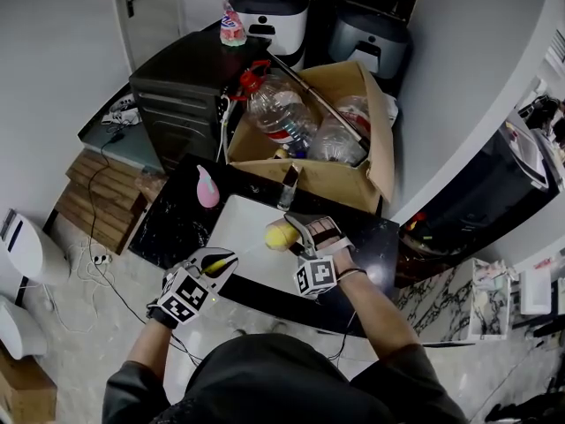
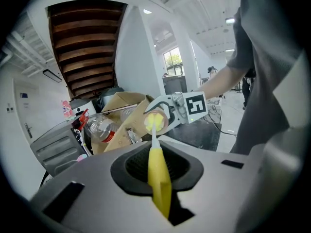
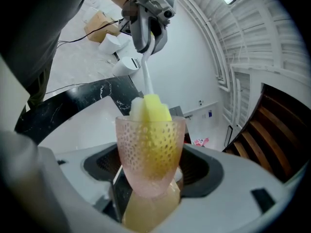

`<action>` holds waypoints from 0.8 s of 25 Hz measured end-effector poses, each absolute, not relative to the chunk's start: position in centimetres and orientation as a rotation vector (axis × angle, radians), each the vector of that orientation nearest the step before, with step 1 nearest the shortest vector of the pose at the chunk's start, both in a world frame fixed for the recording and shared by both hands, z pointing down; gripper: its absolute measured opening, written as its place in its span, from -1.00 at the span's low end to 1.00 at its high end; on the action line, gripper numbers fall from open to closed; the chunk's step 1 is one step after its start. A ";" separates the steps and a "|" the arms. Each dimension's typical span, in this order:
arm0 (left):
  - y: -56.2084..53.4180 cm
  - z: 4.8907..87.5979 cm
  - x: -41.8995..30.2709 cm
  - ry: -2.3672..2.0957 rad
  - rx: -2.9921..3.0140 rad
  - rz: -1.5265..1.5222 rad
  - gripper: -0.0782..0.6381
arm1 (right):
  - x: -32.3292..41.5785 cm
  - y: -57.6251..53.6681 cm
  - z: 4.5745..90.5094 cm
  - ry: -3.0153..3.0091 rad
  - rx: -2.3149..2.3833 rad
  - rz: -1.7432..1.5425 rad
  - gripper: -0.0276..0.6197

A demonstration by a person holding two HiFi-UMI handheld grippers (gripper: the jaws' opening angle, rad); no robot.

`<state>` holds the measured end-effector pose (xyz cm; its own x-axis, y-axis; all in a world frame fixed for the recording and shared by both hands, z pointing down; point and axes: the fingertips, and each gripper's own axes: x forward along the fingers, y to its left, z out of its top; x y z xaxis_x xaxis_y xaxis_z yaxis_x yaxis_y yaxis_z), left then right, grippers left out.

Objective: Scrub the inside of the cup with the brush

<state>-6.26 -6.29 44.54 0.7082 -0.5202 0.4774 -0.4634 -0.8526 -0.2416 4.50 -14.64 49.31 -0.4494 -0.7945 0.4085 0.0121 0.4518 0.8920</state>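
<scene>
In the right gripper view a pink, dimpled, see-through cup (image 3: 150, 152) stands upright, with my right gripper (image 3: 148, 198) shut on its base. The brush's yellow sponge head (image 3: 151, 109) sits inside the cup, poking above the rim, and its white stem (image 3: 146, 76) runs back to my left gripper (image 3: 148, 18). In the left gripper view the yellow brush handle (image 2: 158, 178) lies clamped in my left gripper (image 2: 160, 198), its head (image 2: 153, 122) in the cup's mouth. From the head view both grippers, left (image 1: 216, 263) and right (image 1: 296, 234), hover over a white board (image 1: 243, 228).
The white board lies on a black marble table (image 1: 172, 228). A pink bottle (image 1: 207, 188) stands at its far left corner. Behind is an open cardboard box (image 1: 353, 179) with plastic bottles (image 1: 282, 113), and a dark cabinet (image 1: 181, 87) stands to the left.
</scene>
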 end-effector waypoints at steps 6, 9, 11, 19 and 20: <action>-7.7 43.6 -6.9 0.785 -2.798 -0.818 -0.67 | 3.9 -14.7 47.5 -1.773 0.688 -1.146 0.20; -7.8 43.5 -6.6 0.790 -2.817 -0.806 -0.68 | 3.3 -14.7 46.6 -1.774 0.695 -1.167 0.20; -7.6 43.7 -6.3 0.788 -2.826 -0.805 -0.69 | 3.0 -14.8 46.1 -1.772 0.700 -1.173 0.20; -6.6 44.0 -5.9 0.776 -2.802 -0.796 -0.67 | 2.9 -15.2 46.6 -1.751 0.660 -1.161 0.20; -6.7 43.9 -6.1 0.780 -2.791 -0.805 -0.68 | 2.9 -15.1 46.9 -1.750 0.650 -1.162 0.20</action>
<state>-6.07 -6.75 43.94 0.7235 -0.5150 0.4597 -0.4432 -0.8571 -0.2626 2.87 -15.10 46.87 -0.4491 -0.8008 0.3962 0.0540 0.4183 0.9067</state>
